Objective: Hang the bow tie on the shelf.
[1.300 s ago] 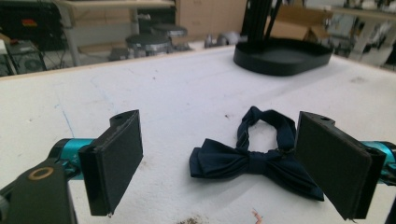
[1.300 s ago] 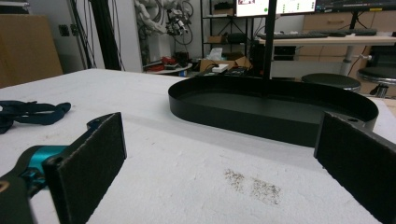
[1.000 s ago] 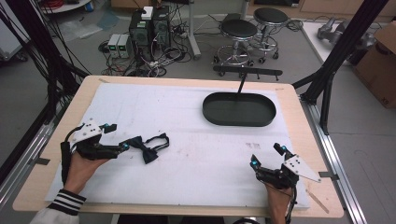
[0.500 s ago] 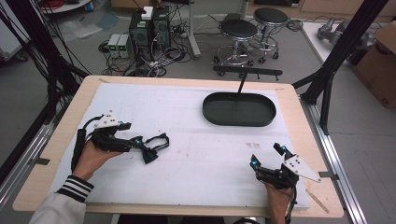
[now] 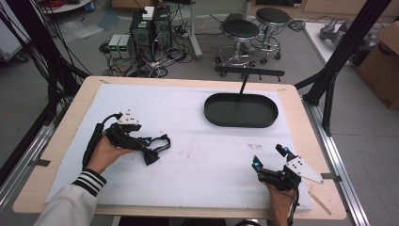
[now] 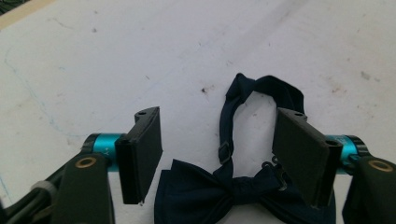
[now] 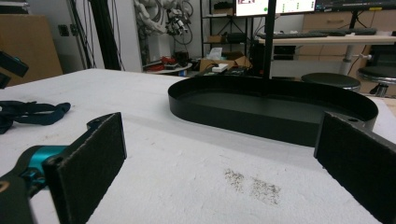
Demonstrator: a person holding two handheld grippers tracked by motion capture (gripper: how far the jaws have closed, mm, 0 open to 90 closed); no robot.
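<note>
A dark navy bow tie (image 5: 162, 141) with its looped strap lies on the white mat at the left. My left gripper (image 5: 147, 148) has reached it, and its jaws have just been closing. In the left gripper view the bow tie (image 6: 224, 193) lies between the two black pads of that gripper (image 6: 219, 158), which stand apart from the cloth on both sides. My right gripper (image 5: 268, 157) rests near the front right edge, open and holding nothing. Seen along the right gripper (image 7: 224, 172), a black oval tray (image 7: 243, 123) lies ahead and the bow tie (image 7: 32, 112) is far to the left.
The black tray (image 5: 241, 123) sits at the back right of the white mat (image 5: 202, 165) and has nothing in it. A black post on a bar (image 5: 244, 82) rises just behind it. A small dark smudge (image 5: 254, 147) marks the mat near the right gripper. Frame poles flank the table.
The left hand has slid right across the mat to the bow tie, and its jaws have narrowed around it. The right hand and gripper have stayed still.
</note>
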